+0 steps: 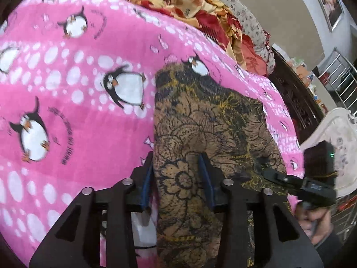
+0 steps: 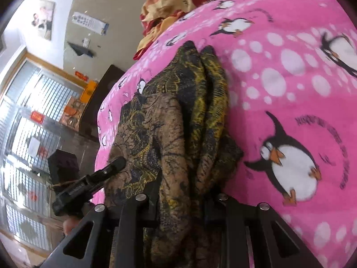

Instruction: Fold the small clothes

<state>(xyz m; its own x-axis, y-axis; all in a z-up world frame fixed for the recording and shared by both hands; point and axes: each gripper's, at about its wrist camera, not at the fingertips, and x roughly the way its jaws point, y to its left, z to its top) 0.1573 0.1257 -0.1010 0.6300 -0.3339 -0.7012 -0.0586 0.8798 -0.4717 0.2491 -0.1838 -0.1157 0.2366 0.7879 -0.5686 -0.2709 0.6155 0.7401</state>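
Cloth (image 1: 200, 134) on the blanket (image 1: 67, 111) – partly folded, bunched. Left tongs (image 1: 178, 172) part-open around it; right tongs (image 2: 183, 192) grip unclear. Final fold pending.

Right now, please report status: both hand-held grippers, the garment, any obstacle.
Left hand-held gripper open astride brown floral garment. Right hand-held gripper shut on same garment, bunched. Garment on pink penguin blanket. Nothing in the way.

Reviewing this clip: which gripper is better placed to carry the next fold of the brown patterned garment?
Probably the right gripper: the brown patterned garment is bunched between its jaws, apparently gripped. The left gripper has its jaws spread, straddling flat cloth on the pink penguin blanket, so it better suits pinning.
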